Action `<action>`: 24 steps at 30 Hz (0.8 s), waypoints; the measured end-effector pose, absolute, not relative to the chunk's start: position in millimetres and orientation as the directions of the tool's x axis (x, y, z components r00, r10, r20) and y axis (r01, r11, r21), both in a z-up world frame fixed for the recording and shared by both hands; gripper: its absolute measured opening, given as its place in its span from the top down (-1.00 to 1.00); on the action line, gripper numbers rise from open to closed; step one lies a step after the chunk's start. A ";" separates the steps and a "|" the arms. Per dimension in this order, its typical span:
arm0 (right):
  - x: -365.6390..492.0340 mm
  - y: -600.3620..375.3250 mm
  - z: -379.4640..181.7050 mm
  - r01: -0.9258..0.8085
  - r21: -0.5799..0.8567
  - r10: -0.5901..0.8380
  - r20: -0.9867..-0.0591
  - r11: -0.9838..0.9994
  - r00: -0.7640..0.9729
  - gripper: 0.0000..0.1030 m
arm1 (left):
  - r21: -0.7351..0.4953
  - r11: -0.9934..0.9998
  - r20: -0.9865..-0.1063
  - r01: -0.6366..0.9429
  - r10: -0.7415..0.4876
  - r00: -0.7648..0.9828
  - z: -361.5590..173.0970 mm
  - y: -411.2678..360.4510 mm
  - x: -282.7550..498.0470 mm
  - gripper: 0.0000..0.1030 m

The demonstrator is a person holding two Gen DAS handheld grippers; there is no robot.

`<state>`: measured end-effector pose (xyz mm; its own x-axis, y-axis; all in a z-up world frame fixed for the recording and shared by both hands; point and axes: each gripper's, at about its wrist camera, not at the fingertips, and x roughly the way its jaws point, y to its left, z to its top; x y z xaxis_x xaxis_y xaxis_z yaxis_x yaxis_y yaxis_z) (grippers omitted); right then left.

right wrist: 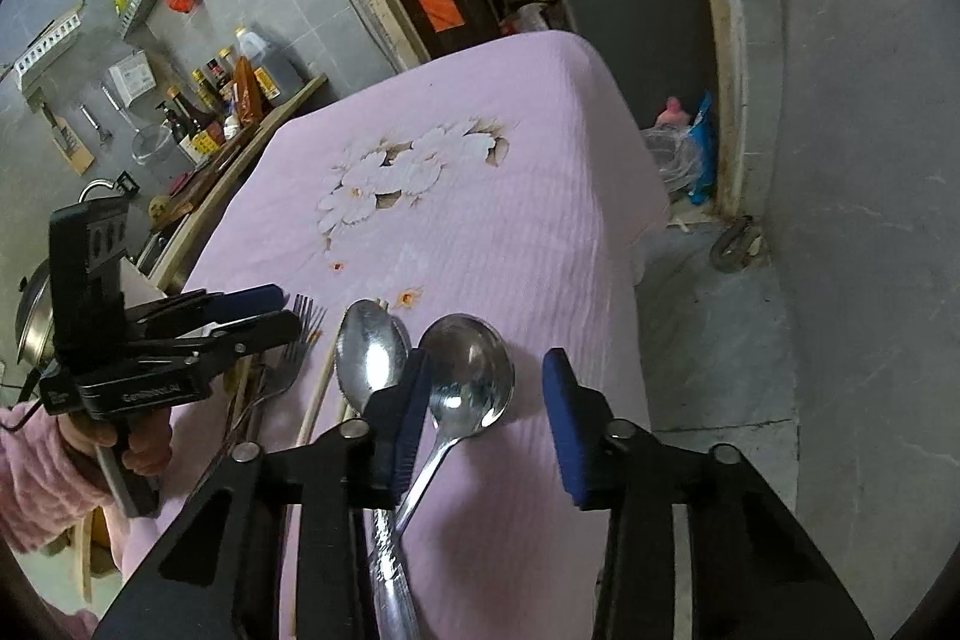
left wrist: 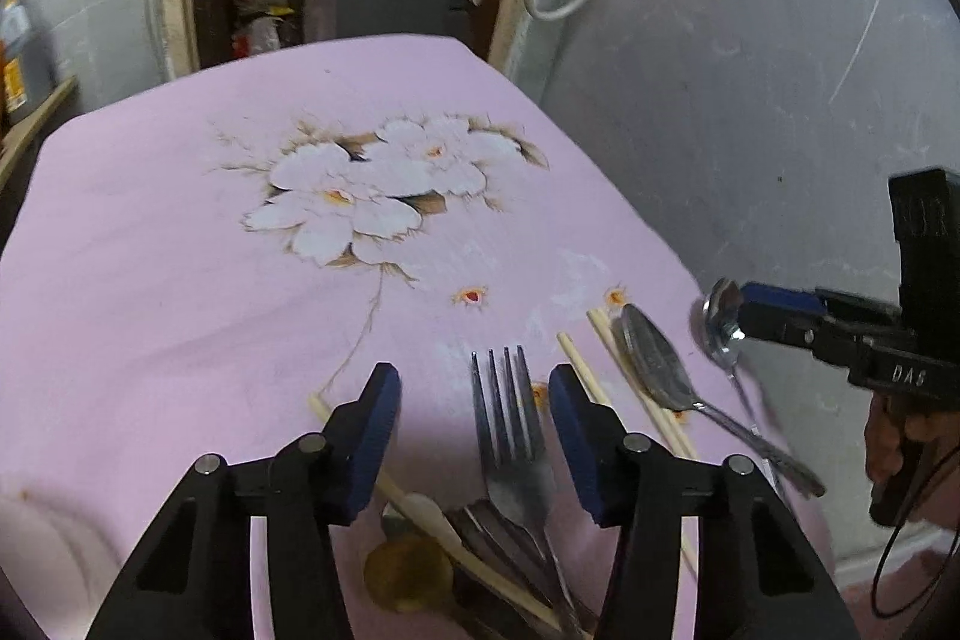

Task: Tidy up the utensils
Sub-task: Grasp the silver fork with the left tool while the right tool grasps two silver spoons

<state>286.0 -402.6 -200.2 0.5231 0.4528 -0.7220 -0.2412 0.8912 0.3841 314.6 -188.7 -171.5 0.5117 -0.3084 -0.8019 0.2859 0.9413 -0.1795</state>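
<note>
left gripper (left wrist: 474,436) astride steel four-tined fork (left wrist: 510,430), right gripper (right wrist: 486,418) astride round-bowled steel spoon (right wrist: 465,379); fingers apart, poised for sorting.

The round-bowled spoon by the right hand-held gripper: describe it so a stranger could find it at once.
Start at the pink flowered tablecloth and go to its near right edge. Two steel spoons lie there; the round-bowled spoon is the right one, between the right hand-held gripper fingers. Its neighbour, the oval spoon, is narrower.
</note>
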 end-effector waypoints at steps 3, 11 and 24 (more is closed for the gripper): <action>288.1 -400.7 -203.9 -0.257 0.387 0.464 -0.724 0.886 0.510 0.53 | -0.205 0.933 -0.804 0.296 -0.333 0.493 -175.4 -187.8 321.9 0.07; 287.6 -399.0 -207.1 -0.260 0.415 0.490 -0.725 0.872 0.483 0.68 | -0.263 0.920 -0.800 0.292 -0.377 0.467 -177.5 -180.1 330.9 0.47; 291.5 -399.2 -205.7 -0.296 0.455 0.542 -0.718 0.840 0.436 0.88 | -0.444 0.874 -0.763 0.200 -0.485 0.427 -169.1 -161.7 326.2 0.80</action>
